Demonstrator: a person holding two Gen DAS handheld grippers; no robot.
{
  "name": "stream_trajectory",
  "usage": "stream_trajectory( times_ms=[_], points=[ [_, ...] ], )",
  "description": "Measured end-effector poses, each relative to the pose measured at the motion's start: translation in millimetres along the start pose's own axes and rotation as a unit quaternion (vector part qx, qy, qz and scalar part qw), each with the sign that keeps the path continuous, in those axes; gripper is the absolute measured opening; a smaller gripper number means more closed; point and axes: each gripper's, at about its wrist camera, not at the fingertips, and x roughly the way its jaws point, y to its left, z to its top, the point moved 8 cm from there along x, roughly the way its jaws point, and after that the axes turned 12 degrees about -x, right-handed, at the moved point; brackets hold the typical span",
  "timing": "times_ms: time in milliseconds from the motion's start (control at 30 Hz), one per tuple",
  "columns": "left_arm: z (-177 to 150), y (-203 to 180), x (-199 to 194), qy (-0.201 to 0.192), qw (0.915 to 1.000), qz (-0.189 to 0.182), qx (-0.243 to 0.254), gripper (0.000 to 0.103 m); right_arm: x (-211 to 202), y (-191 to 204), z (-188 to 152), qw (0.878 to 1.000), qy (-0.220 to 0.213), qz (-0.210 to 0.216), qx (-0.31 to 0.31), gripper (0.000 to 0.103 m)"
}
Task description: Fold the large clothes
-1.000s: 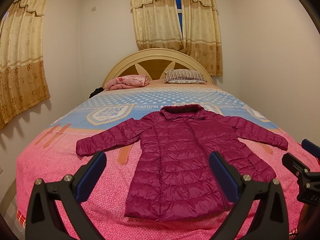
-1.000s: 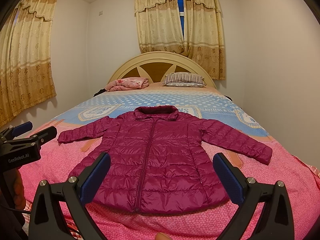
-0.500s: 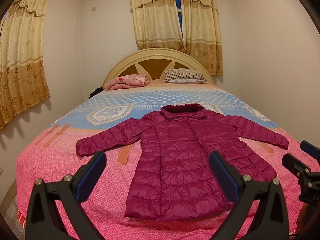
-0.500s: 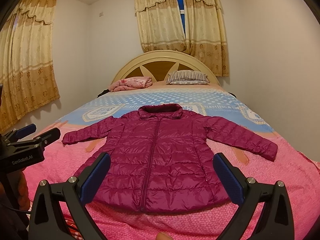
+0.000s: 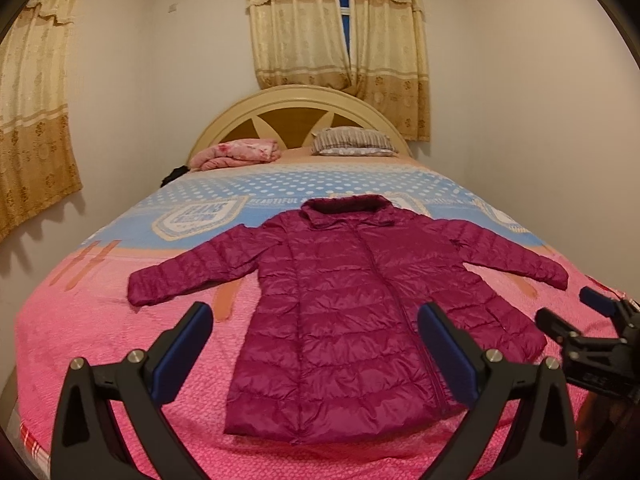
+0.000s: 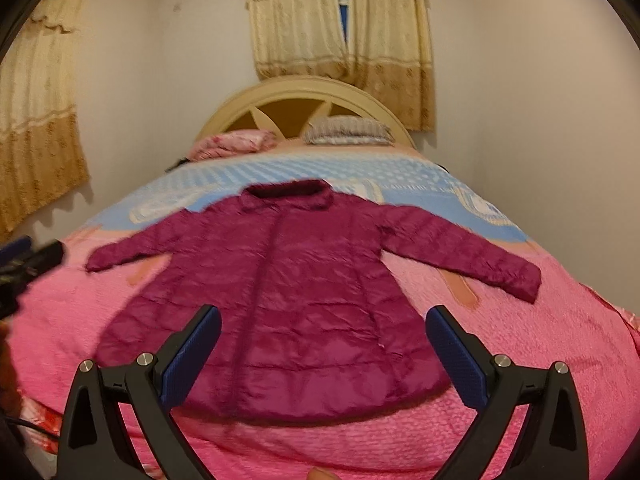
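Both grippers have come in lower and closer to the foot of the bed (image 5: 60, 320) than a moment ago, the right one quickly enough that its view is smeared. Spread flat on the pink end of the bedspread lies the magenta puffer jacket (image 5: 344, 320), front up, collar toward the headboard (image 5: 296, 100), sleeves thrown out to either side. The left gripper (image 5: 316, 344) hangs short of the jacket's hem with its blue-padded fingers (image 5: 180, 354) wide apart, nothing between them. The right gripper (image 6: 322, 354) hovers before the hem as well, jaws spread and empty. Up by the headboard sit a striped pillow (image 5: 352, 142) and a folded pink blanket (image 5: 236, 154).
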Motion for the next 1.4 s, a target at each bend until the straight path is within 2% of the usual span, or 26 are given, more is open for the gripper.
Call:
stream_trajectory(
  times_ms=[100, 233, 433, 533, 600, 733, 800, 833, 867, 933, 1033, 1100, 1133, 1267, 1400],
  points=[
    [-1.7, -4.3, 17.6, 0.010, 0.9999, -0.002, 0.010, 0.103, 24.5, -21.2, -14.6, 0.999, 0.028, -0.017, 0.005, 0.102],
    [-4.2, -12.1, 43.9, 0.025, 0.9994, -0.016, 0.016, 0.103, 54.1, -64.0, -35.9, 0.996, 0.062, -0.039, 0.044, 0.102],
    [-5.5, -22.1, 86.8, 0.030, 0.9984, -0.006, 0.047, 0.103, 93.2, -129.8, -58.3, 0.988, 0.108, -0.092, 0.057, 0.102],
    [-4.0, -23.8, 114.6, 0.036, 0.9977, 0.007, 0.057, 0.103, 107.3, -170.3, -66.1, 0.982, 0.122, -0.121, 0.079, 0.102],
    [-3.7, -23.0, 132.9, 0.046, 0.9973, 0.012, 0.057, 0.103, 112.7, -198.9, -69.3, 0.977, 0.133, -0.125, 0.110, 0.102],
    [-1.6, -22.0, 158.4, 0.056, 0.9965, 0.018, 0.060, 0.103, 117.4, -250.1, -66.7, 0.968, 0.125, -0.141, 0.163, 0.100],
    [-0.7, -21.8, 167.7, 0.058, 0.9960, 0.022, 0.064, 0.103, 124.3, -269.3, -65.7, 0.965, 0.122, -0.130, 0.192, 0.092],
    [-0.4, -21.7, 171.9, 0.059, 0.9959, 0.023, 0.064, 0.103, 129.6, -277.7, -67.2, 0.963, 0.125, -0.124, 0.204, 0.083],
    [-0.4, -20.3, 176.5, 0.062, 0.9959, 0.023, 0.062, 0.103, 134.9, -285.8, -68.5, 0.960, 0.131, -0.120, 0.216, 0.078],
    [-0.3, -17.9, 184.1, 0.067, 0.9959, 0.025, 0.056, 0.103, 145.6, -296.6, -71.4, 0.957, 0.137, -0.112, 0.232, 0.076],
    [-3.1, -15.2, 190.9, 0.075, 0.9957, 0.023, 0.050, 0.103, 163.6, -307.0, -80.4, 0.949, 0.152, -0.098, 0.258, 0.066],
    [-6.8, -14.9, 193.8, 0.080, 0.9953, 0.022, 0.051, 0.103, 180.0, -312.5, -90.5, 0.940, 0.169, -0.076, 0.288, 0.050],
    [-9.1, -14.8, 194.6, 0.082, 0.9950, 0.021, 0.052, 0.103, 183.7, -316.3, -94.6, 0.937, 0.172, -0.076, 0.295, 0.039],
    [-9.9, -13.9, 196.3, 0.085, 0.9950, 0.014, 0.050, 0.103, 181.5, -319.6, -88.0, 0.944, 0.161, -0.090, 0.274, 0.019],
    [-3.3, -7.7, 193.5, 0.081, 0.9959, 0.006, 0.039, 0.103, 166.8, -319.9, -45.2, 0.961, 0.135, -0.135, 0.198, 0.013]
  ],
)
